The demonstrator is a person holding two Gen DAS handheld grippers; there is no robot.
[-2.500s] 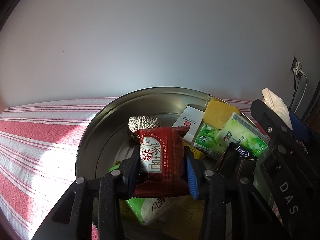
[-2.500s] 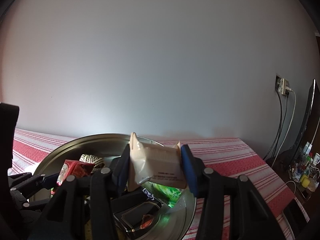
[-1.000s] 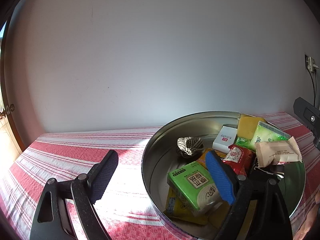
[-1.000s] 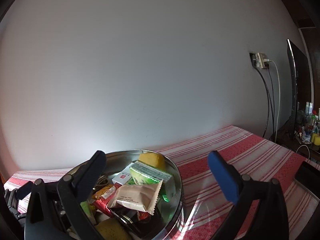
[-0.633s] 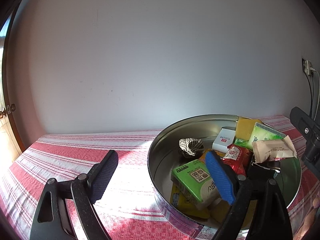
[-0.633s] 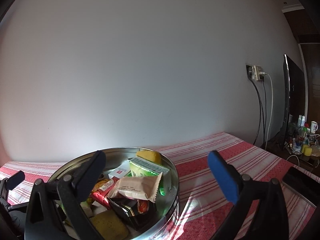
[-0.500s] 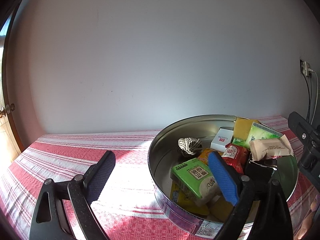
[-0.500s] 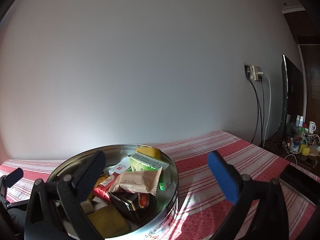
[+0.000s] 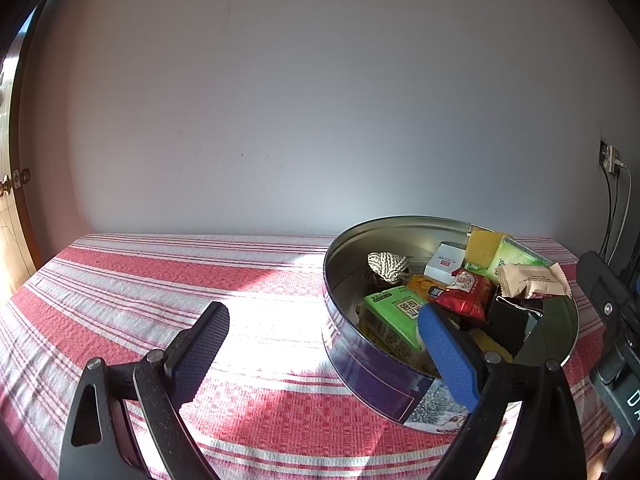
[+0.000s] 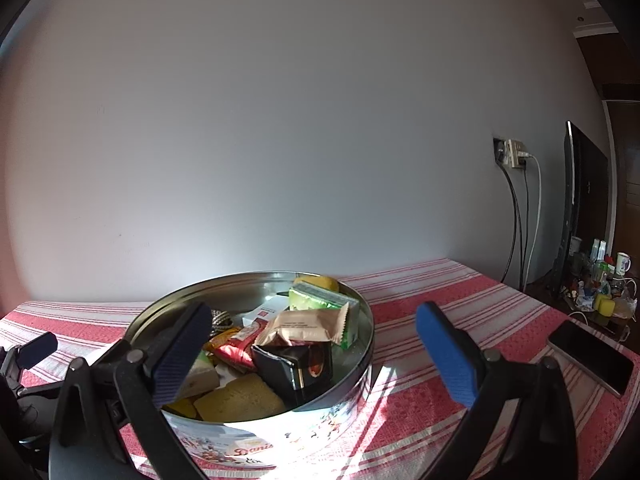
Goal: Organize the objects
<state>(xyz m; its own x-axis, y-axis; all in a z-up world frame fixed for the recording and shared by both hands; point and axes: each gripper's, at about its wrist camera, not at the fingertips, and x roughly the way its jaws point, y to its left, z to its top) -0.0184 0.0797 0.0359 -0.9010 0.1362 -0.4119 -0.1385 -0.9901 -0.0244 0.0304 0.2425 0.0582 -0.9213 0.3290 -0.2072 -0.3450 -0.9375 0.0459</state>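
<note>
A round metal tin (image 9: 360,356) (image 10: 360,364) stands on the red-striped tablecloth and holds several items: a red snack packet (image 9: 466,292) (image 10: 236,344), a beige wrapped packet (image 9: 532,280) (image 10: 308,326), green tissue packs (image 9: 394,314) (image 10: 324,300), a rope ball (image 9: 386,266), a white box (image 9: 444,266) and a black box (image 10: 296,368). My left gripper (image 9: 324,336) is open and empty, low in front of the tin's left side. My right gripper (image 10: 312,344) is open and empty, in front of the tin's right half.
The tablecloth (image 9: 160,280) stretches left of the tin up to a plain wall. A phone (image 10: 590,354) lies on the cloth at the right. A wall socket with cables (image 10: 514,154), a dark screen (image 10: 580,200) and small bottles (image 10: 600,264) are at the far right.
Both grippers let go of their packets, the red one and the beige one, which now lie in the tin. Both opened wide and drew back; the tin looks farther off.
</note>
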